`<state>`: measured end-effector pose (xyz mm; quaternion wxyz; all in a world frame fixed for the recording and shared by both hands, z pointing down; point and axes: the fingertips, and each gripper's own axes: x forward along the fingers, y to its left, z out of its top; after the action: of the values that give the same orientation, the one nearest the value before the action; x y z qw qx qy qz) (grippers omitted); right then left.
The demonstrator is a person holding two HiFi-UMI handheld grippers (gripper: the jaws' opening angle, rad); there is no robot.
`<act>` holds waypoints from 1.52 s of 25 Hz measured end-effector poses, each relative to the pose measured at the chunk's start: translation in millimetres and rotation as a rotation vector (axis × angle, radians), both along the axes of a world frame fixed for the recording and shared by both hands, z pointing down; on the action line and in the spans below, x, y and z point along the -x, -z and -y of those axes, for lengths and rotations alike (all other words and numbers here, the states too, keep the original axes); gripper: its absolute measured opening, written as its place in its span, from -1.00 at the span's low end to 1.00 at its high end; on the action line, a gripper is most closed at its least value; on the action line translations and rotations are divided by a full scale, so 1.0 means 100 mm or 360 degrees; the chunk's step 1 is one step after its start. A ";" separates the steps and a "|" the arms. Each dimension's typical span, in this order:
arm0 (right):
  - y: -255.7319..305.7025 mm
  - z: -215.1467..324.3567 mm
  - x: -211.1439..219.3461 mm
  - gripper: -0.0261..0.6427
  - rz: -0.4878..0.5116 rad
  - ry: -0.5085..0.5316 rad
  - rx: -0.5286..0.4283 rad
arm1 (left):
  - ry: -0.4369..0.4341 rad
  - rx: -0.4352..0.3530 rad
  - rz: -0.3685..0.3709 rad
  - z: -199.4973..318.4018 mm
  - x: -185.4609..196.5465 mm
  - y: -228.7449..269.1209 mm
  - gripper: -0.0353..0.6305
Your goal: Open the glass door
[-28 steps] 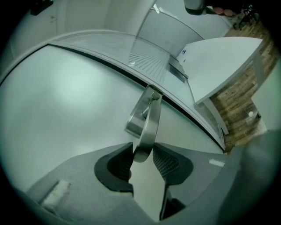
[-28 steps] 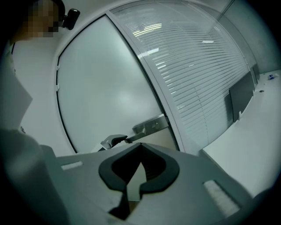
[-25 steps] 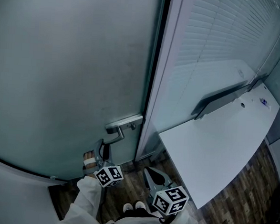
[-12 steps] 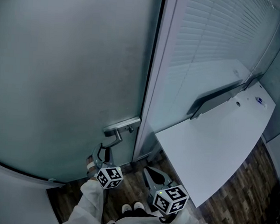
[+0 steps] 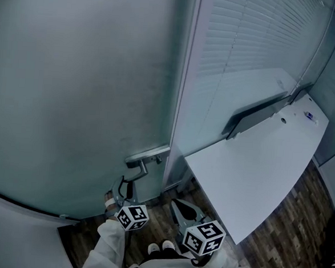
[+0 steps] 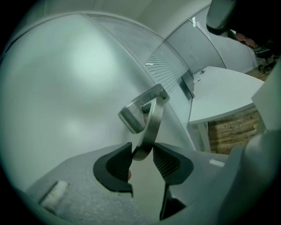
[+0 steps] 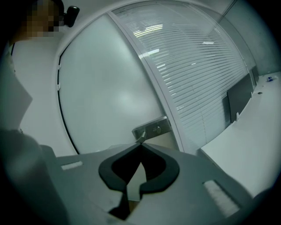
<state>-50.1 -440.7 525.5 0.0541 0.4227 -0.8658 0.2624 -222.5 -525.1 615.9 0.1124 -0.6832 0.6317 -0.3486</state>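
Observation:
The frosted glass door (image 5: 84, 96) fills the left of the head view, with a metal lever handle (image 5: 139, 167) on a plate near its right edge. My left gripper (image 5: 124, 186) reaches up to the lever's free end. In the left gripper view the lever (image 6: 151, 123) slants down between the two black pads, and my left gripper (image 6: 142, 156) is shut on its tip. My right gripper (image 5: 180, 209) hangs lower and to the right, away from the door. In its own view my right gripper (image 7: 140, 147) is shut on nothing, and the handle plate (image 7: 151, 127) is ahead of it.
A white door frame (image 5: 184, 103) stands right of the door, then a glass wall with blinds (image 5: 248, 39). A white desk (image 5: 256, 177) with a dark monitor (image 5: 254, 116) juts in from the right. The wooden floor (image 5: 162, 216) and the person's shoes (image 5: 162, 249) are below.
My left gripper has sunk a little and rolled, with the lever still between its jaws. The right gripper has kept still.

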 end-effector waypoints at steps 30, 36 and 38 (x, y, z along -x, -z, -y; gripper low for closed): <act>0.14 -0.41 0.21 -0.91 0.0023 0.0041 -0.0020 | -0.0231 0.0193 0.0406 -0.85 -0.30 0.36 -0.41; 0.11 -0.52 0.10 -0.90 -0.0004 -0.0021 0.0004 | -0.0241 0.0202 0.0447 -0.93 -0.31 0.41 -0.41; 0.07 -0.58 0.03 -0.90 -0.0021 -0.0047 0.0015 | -0.0253 0.0191 0.0439 -0.95 -0.33 0.41 -0.41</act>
<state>-53.4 -383.1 518.5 0.0579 0.4370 -0.8577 0.2644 -190.0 -430.2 575.0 0.1843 -0.6822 0.5324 -0.4661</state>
